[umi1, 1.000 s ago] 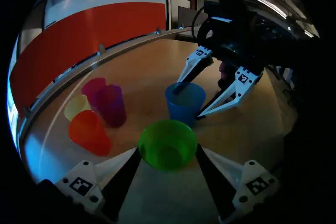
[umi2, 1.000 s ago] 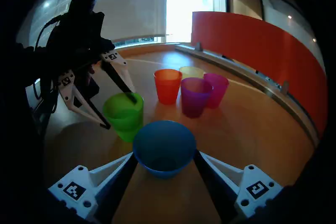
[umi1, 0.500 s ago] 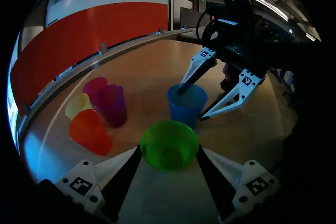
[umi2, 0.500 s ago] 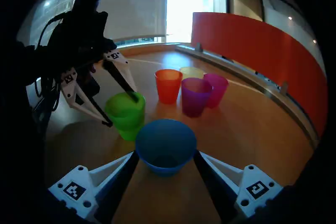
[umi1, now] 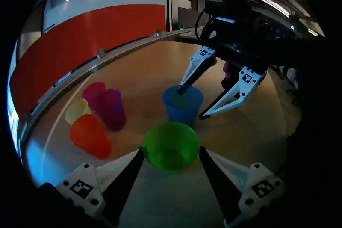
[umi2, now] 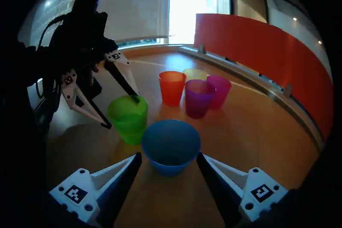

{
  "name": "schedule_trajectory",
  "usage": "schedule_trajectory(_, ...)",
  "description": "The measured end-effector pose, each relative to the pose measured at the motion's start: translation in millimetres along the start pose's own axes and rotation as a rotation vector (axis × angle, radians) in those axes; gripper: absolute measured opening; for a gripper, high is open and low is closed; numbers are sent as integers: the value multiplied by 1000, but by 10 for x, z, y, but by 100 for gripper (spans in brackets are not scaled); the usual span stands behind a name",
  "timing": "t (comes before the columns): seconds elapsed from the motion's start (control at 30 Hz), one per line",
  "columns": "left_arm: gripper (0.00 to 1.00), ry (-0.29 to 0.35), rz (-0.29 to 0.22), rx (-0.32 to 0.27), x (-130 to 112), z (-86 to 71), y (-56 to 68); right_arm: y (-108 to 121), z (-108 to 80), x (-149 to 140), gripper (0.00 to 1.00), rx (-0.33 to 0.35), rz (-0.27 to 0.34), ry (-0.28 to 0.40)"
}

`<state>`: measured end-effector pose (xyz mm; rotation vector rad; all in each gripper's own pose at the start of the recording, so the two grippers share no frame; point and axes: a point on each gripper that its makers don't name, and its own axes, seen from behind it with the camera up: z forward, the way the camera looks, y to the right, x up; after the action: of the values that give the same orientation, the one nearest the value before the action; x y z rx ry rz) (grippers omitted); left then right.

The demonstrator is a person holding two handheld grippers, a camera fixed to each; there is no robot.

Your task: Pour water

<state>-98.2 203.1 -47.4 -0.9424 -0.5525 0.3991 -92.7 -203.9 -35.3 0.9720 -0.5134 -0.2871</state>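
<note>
A green cup [umi1: 171, 146] stands upright between my left gripper's [umi1: 171, 152] fingers, which press its sides low in the left gripper view. In the right gripper view a blue cup [umi2: 171, 146] sits the same way in my right gripper [umi2: 167, 156]. The two cups are side by side above the wooden table [umi2: 256, 134], facing each other. Farther off, the left gripper view shows the right gripper [umi1: 192, 103] around the blue cup [umi1: 183, 105]. The right gripper view likewise shows the left gripper [umi2: 121, 111] around the green cup [umi2: 127, 117]. I cannot tell whether either cup holds water.
Several more cups stand in a cluster beside the held ones: orange [umi2: 172, 87], yellow [umi2: 194, 74], purple [umi2: 199, 97] and magenta [umi2: 219, 91]. A low rail [umi2: 273, 93] and a red wall panel [umi2: 265, 44] run along the table's far edge. A person's dark arms hold both grippers.
The right gripper and its blue cup have shifted slightly left in the left gripper view. The green cup has stayed put between the left fingers.
</note>
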Motion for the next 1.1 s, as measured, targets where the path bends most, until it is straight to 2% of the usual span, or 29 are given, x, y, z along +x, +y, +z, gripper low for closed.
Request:
schedule_trajectory(0.63,94,2,18,39,-2,-94,-36,-46,-164,60,100,-21,-15,12)
schedule_trajectory(0.9,94,1,14,69,-70,-179,-69,-83,-251,89,100,-34,-12,21)
schedule_trajectory(1.1,94,18,-6,92,-97,-303,-96,-99,-341,94,100,-52,-11,24)
